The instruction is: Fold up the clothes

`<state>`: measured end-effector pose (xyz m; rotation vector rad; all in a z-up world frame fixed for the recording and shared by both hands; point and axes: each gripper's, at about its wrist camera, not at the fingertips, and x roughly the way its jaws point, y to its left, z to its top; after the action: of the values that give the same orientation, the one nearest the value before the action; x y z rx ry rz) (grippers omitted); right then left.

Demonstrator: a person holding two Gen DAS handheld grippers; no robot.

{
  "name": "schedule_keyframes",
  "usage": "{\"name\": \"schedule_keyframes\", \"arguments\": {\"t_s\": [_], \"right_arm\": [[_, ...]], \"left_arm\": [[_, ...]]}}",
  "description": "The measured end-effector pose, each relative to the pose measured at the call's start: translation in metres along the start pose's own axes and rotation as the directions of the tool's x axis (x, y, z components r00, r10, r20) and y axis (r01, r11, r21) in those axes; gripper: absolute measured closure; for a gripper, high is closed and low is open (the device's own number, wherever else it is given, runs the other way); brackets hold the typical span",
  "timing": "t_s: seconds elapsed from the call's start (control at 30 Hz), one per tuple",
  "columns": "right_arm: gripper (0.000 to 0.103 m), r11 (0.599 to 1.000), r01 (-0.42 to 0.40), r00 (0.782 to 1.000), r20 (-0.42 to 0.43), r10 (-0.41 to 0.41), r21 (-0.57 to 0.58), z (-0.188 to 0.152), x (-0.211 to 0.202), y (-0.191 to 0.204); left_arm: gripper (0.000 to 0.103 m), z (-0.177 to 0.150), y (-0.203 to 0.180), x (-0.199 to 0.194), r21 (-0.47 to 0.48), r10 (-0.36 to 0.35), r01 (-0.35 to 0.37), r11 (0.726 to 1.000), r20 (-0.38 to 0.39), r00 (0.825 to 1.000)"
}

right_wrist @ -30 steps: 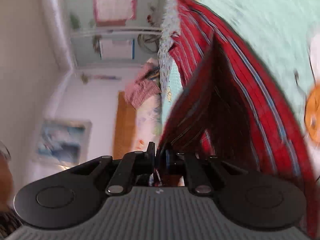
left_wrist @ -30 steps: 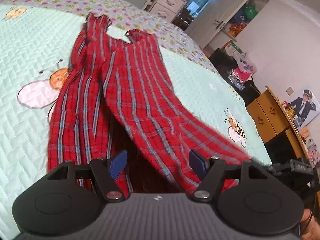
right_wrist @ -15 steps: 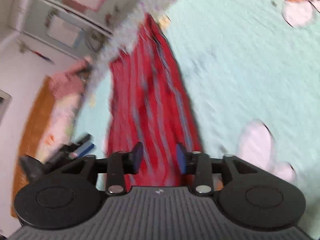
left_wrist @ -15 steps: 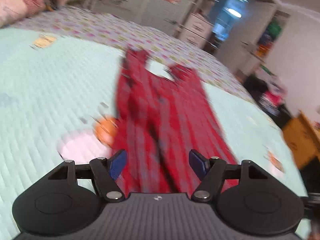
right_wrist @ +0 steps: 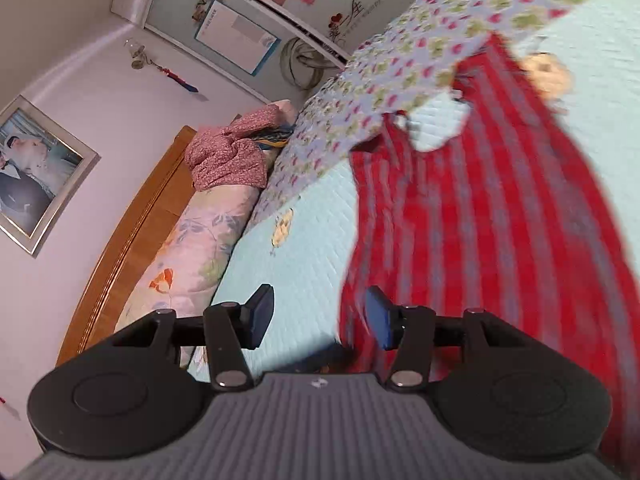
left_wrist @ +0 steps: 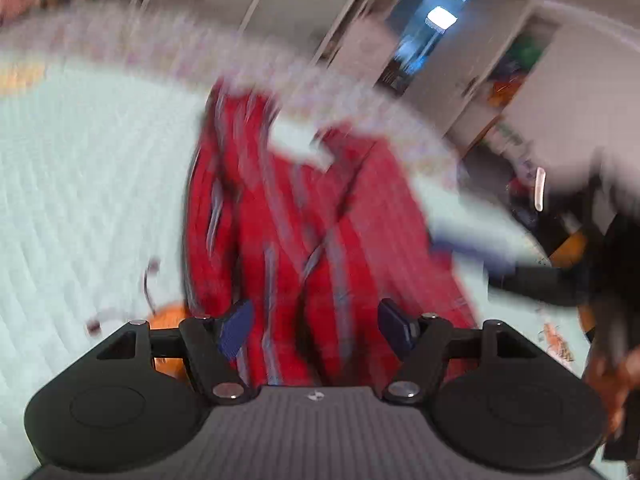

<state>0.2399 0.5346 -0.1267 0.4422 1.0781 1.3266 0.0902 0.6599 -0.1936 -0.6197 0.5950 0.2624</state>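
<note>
1. Red plaid garment (left_wrist: pixel 312 240) lies spread flat on the pale green quilted bedspread (left_wrist: pixel 80 200) of a bed, two strap ends pointing toward the far floral border (right_wrist: pixel 400 64). Left wrist view is motion-blurred, so fabric detail is hard to read.
2. Left claw (left_wrist: pixel 316 326) spread wide, blue pads apart, nothing pinched. Seen through the gap, the garment lies beyond and under the pads; whether it touches them cannot be told in the blur.
3. Orange bee print (left_wrist: pixel 168 316) on the bedspread, just left of the left claw's left finger, beside the garment's near edge.
4. Right claw (right_wrist: pixel 318 316) spread, jaws have just been opening, nothing between them; only bare bedspread shows in the gap. Its right pad (right_wrist: pixel 378 318) sits at the garment's left edge in the picture; contact not clear.
5. In the left wrist view, a dark blurred shape at right edge is the right claw's body, with a hand (left_wrist: pixel 608 376) below it.
6. Right wrist view, tilted: wooden headboard (right_wrist: pixel 132 240), floral pillow (right_wrist: pixel 192 256) along it, and a crumpled pink floral cloth (right_wrist: pixel 232 152) on the pillow, well apart from the garment.
7. Framed picture (right_wrist: pixel 32 176) on the wall at left; wardrobe doors (right_wrist: pixel 248 12) with stickers behind the bed.
</note>
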Motion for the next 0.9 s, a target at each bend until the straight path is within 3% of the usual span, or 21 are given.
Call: {"name": "schedule_keyframes", "arguments": {"t_s": [0.07, 0.23, 0.3, 0.37, 0.4, 0.47, 0.5, 0.57, 0.67, 0.7, 0.77, 0.9], "right_arm": [[0.050, 0.999, 0.021, 1.000, -0.006, -0.022, -0.025, 0.008, 0.029, 0.009], [0.049, 0.978, 0.134, 0.990, -0.009, -0.138, -0.160, 0.018, 0.090, 0.029], [0.049, 0.939, 0.198, 0.979, 0.002, -0.206, -0.280, 0.017, 0.112, 0.042], [0.048, 0.857, 0.246, 0.965, 0.029, -0.261, -0.453, 0.012, 0.135, 0.059], [0.048, 0.832, 0.228, 0.967, 0.018, -0.255, -0.506, 0.012, 0.148, 0.064], [0.049, 0.832, 0.120, 0.980, -0.071, -0.187, -0.542, 0.014, 0.172, 0.068], [0.049, 0.840, 0.095, 0.978, -0.106, -0.178, -0.534, 0.019, 0.183, 0.066], [0.049, 0.850, 0.163, 0.969, -0.082, -0.234, -0.500, 0.036, 0.202, 0.049], [0.050, 0.850, 0.416, 0.900, 0.017, -0.435, -0.323, 0.077, 0.216, -0.009], [0.051, 0.871, 0.441, 0.895, 0.036, -0.444, -0.215, 0.087, 0.211, -0.030], [0.050, 0.922, 0.377, 0.925, 0.075, -0.371, -0.089, 0.092, 0.199, -0.048], [0.048, 0.920, 0.373, 0.926, 0.119, -0.359, -0.124, 0.081, 0.188, -0.034]], "left_arm": [[0.032, -0.005, 0.008, 0.009, -0.029, 0.002, -0.002, 1.000, -0.030, 1.000], [0.032, -0.017, 0.008, -0.011, -0.015, -0.020, 0.020, 1.000, 0.003, 1.000], [0.032, -0.025, 0.005, -0.025, -0.007, -0.023, 0.023, 1.000, 0.005, 1.000], [0.032, -0.038, 0.006, -0.044, -0.033, -0.062, 0.062, 0.998, 0.001, 0.998], [0.032, -0.045, 0.007, -0.056, -0.053, -0.089, 0.089, 0.995, 0.000, 0.996], [0.031, -0.060, 0.008, -0.077, -0.089, -0.139, 0.139, 0.986, -0.001, 0.990], [0.031, -0.069, 0.008, -0.088, -0.103, -0.153, 0.152, 0.983, -0.003, 0.988], [0.030, -0.089, 0.009, -0.107, -0.137, -0.178, 0.174, 0.975, -0.013, 0.984], [0.030, -0.114, 0.014, -0.126, -0.195, -0.205, 0.193, 0.962, -0.043, 0.978], [0.030, -0.120, 0.015, -0.131, -0.202, -0.212, 0.198, 0.959, -0.048, 0.976], [0.030, -0.126, 0.018, -0.139, -0.191, -0.210, 0.196, 0.962, -0.053, 0.976], [0.030, -0.129, 0.031, -0.148, -0.193, -0.191, 0.177, 0.965, -0.057, 0.980]]}}
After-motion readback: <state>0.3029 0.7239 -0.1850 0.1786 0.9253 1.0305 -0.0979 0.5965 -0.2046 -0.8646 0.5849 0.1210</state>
